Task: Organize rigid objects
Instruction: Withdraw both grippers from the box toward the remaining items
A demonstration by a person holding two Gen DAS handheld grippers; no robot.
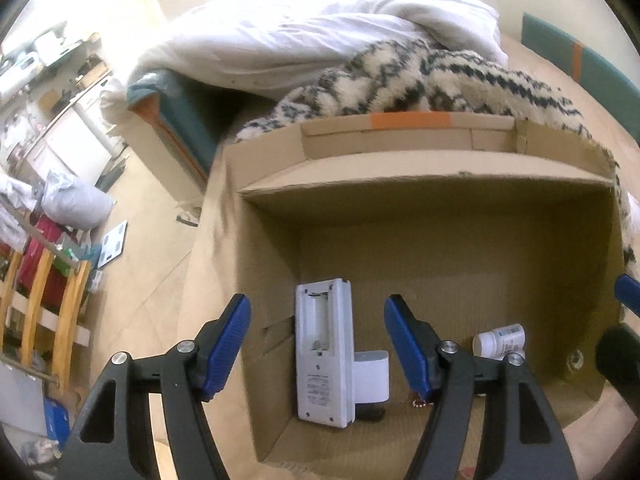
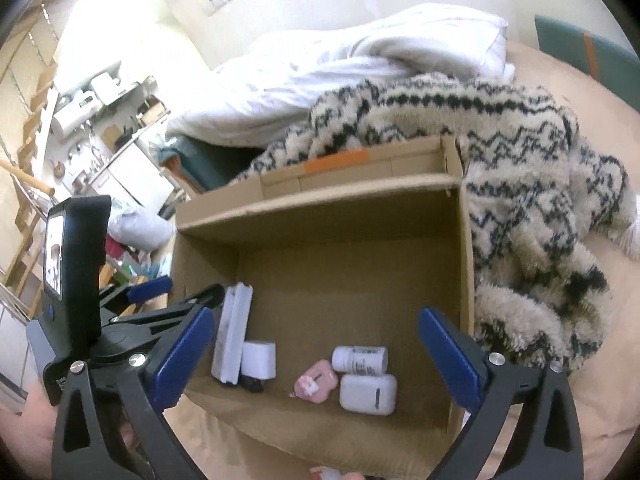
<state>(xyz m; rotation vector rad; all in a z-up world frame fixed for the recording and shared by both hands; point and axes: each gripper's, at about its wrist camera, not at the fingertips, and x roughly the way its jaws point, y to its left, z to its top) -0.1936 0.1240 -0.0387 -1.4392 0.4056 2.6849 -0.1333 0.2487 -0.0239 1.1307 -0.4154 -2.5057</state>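
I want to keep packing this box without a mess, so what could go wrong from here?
The white remote stands on edge against the cardboard box wall; a nudge from the open left claw may topple it onto the small white block. The pill bottle lies on its side and could roll into the white earbud case or pink item if the box shifts.

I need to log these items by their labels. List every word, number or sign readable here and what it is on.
None can be read.
White rectangular plastic remote, back up: rows of print, too small.
White plastic pill bottle lying on its side: label print, blurred.
Brown cardboard box: plain orange tape, no text.
White rounded plastic case: no text, only a dark line.
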